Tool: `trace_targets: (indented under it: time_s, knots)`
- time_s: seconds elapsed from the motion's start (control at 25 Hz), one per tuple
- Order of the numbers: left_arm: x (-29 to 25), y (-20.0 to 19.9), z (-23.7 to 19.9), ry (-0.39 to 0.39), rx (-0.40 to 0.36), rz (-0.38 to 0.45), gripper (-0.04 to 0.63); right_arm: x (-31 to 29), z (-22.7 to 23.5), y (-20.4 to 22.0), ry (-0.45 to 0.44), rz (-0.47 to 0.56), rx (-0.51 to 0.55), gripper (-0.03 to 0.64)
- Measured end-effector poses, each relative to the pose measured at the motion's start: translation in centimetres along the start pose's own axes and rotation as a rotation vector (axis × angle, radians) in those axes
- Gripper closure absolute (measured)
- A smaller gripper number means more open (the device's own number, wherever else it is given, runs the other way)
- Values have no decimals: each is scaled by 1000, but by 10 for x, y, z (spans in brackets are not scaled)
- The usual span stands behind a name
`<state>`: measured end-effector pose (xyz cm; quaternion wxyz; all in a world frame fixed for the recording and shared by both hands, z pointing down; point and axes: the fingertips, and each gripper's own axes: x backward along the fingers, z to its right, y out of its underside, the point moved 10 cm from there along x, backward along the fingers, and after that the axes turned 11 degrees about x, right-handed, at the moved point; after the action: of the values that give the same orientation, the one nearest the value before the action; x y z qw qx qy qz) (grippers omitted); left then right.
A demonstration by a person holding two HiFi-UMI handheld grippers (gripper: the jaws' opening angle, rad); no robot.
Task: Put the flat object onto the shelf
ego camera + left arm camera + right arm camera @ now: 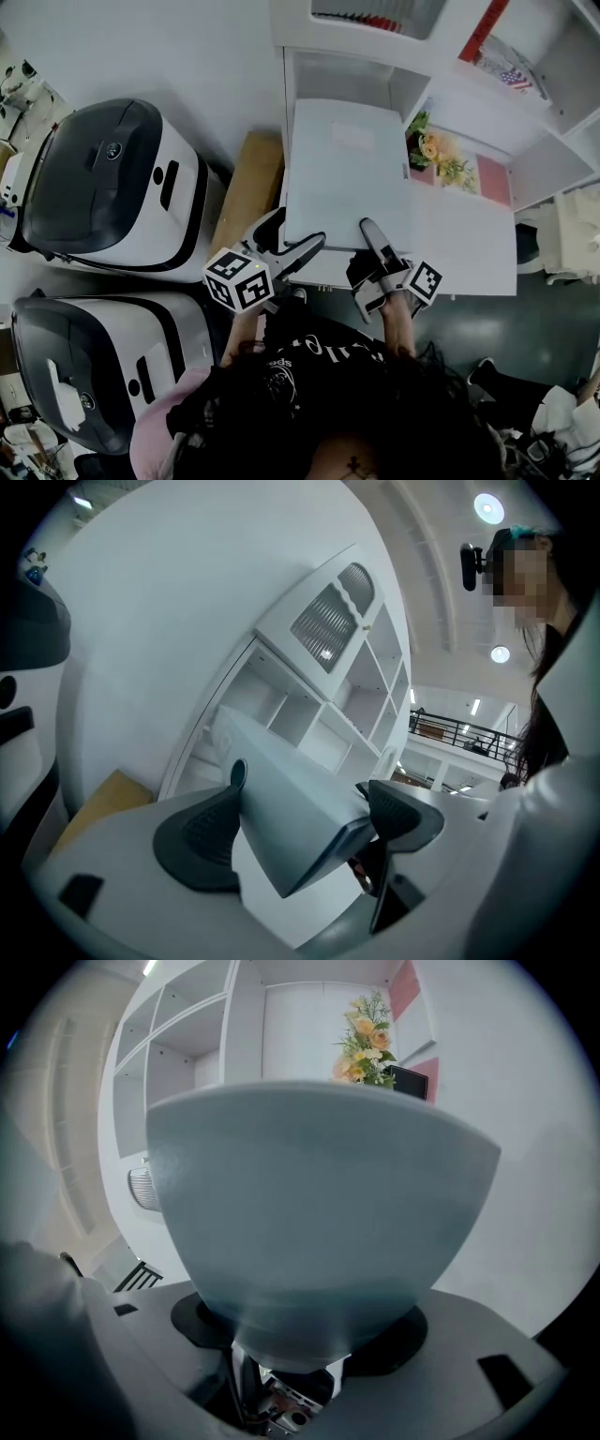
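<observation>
I hold the flat object (347, 173), pale grey, up against the front of the white shelf (469, 234), gripped along its near edge. The left gripper (291, 240) pinches the near left corner. In the left gripper view its dark fingers (199, 841) press on either face of the flat object (281, 808). The right gripper (373, 244) clamps the same edge further right, with one finger on top and the other hidden beneath. In the right gripper view the flat object (319, 1204) fills most of the frame and covers the fingertips, leaving only dark finger bases showing at its sides. Its far edge reaches toward an open compartment; I cannot tell whether it touches the shelf.

Flowers (436, 155) stand in the compartment just to the right. Two white-and-black machines (112, 183) sit at left, cut off by the frame. A tan board (248, 192) lies between them and the shelf. The floor (469, 328) is dark green. The person's (328, 394) dark hair blocks the lower middle of the head view. Beyond the shelf are a white wall (169, 602), round ceiling lights (487, 506) and a distant railing (459, 733).
</observation>
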<state>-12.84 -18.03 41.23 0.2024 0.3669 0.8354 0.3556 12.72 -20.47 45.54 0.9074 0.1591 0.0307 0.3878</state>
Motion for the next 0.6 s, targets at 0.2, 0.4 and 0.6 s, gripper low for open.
trace_targets:
  time_s: [0.2, 0.4, 0.6]
  knots:
    - [-11, -10, -18, 5, 14, -28, 146, -16, 6, -2, 19, 11, -5, 310]
    - [-24, -19, -33, 18, 26, -38, 146, -31, 12, -13, 46, 11, 12, 310]
    - [-40, -35, -47, 43, 23, -39, 146, -51, 14, -27, 60, 22, 4, 310]
